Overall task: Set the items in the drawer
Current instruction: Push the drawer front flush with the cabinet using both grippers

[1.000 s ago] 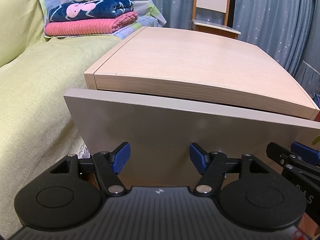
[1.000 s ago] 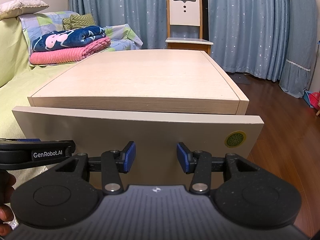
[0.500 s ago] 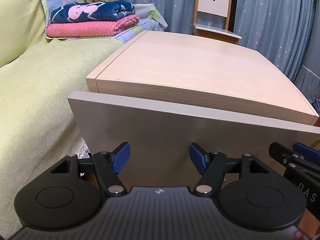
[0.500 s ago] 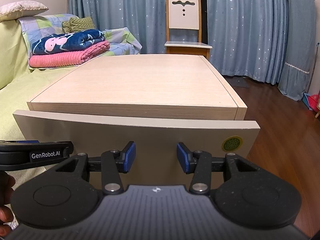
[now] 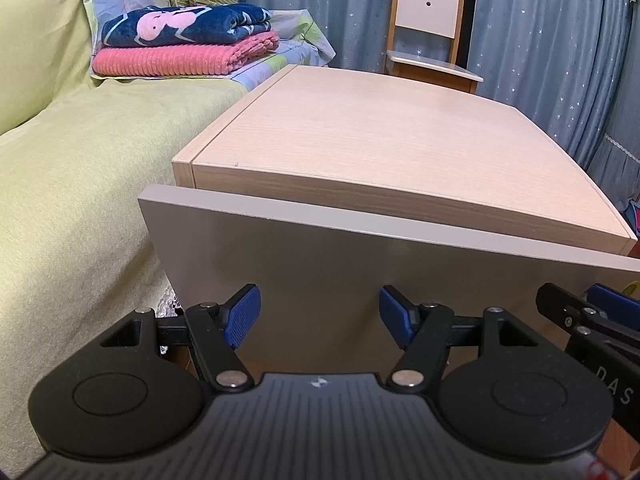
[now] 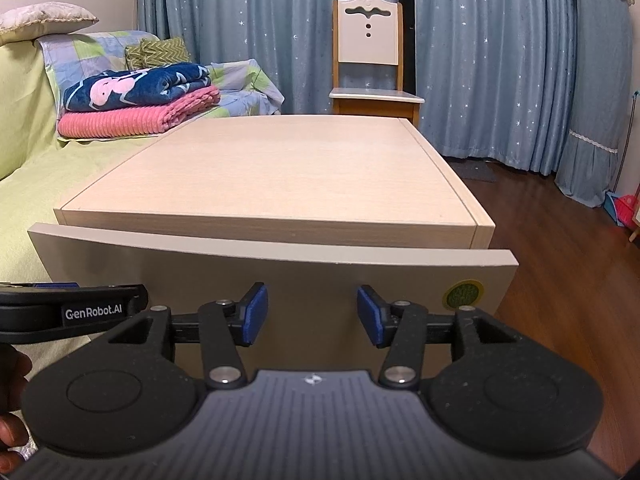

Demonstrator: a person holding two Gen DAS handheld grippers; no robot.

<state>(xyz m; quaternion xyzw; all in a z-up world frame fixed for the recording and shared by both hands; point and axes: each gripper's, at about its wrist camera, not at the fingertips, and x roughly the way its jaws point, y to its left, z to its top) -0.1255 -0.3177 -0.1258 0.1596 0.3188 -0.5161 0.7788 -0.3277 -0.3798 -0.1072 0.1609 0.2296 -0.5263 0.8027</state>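
Note:
A light wood cabinet stands in front of me. Its grey drawer front sits slightly out from the cabinet body; the drawer's inside is hidden. My left gripper is open, its blue pads close to the drawer front with nothing between them. My right gripper is open too, facing the same panel near a round green sticker. Each gripper shows at the edge of the other's view. No items for the drawer are in sight.
A bed with a yellow-green cover runs along the left. Folded pink and navy blankets lie at its far end. A white and wood chair stands behind the cabinet before blue curtains. Wooden floor lies to the right. A hand shows at lower left.
Both views have dropped lower and drawn a little back, so the cabinet top looks flatter. The gap between drawer front and cabinet has narrowed slightly. Both grippers stay open.

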